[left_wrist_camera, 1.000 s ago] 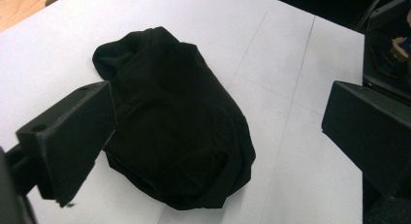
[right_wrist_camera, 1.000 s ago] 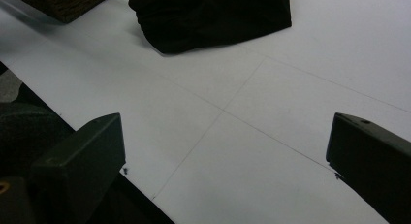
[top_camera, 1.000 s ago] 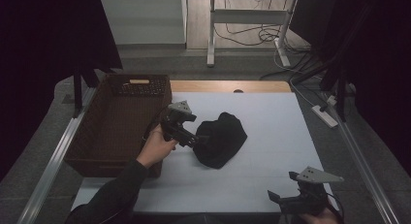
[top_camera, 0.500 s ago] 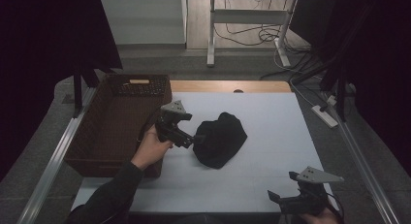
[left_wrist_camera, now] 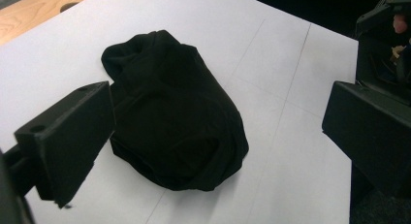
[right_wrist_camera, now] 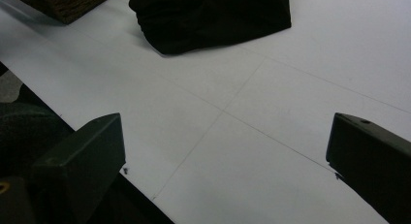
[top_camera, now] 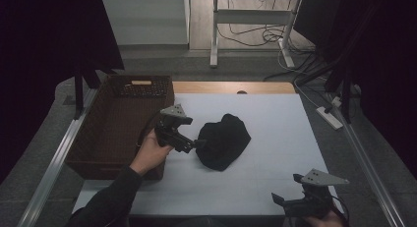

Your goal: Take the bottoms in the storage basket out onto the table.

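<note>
left gripper (top_camera: 199,144): jaws spread wide, at the crumpled black cloth bundle's (top_camera: 223,141) edge (nothing pinched) | right gripper (top_camera: 285,203): jaws apart, empty, near table edge

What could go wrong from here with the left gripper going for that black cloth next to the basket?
The left gripper has its jaws open wide at the edge of the black cloth, which lies in a loose heap; a pinch may catch only one fold, so the rest could sag or slip out. The wicker basket sits right beside that hand, so a hanging part might snag on its rim. The right gripper is open and well away from the cloth, near the table's front edge.
</note>
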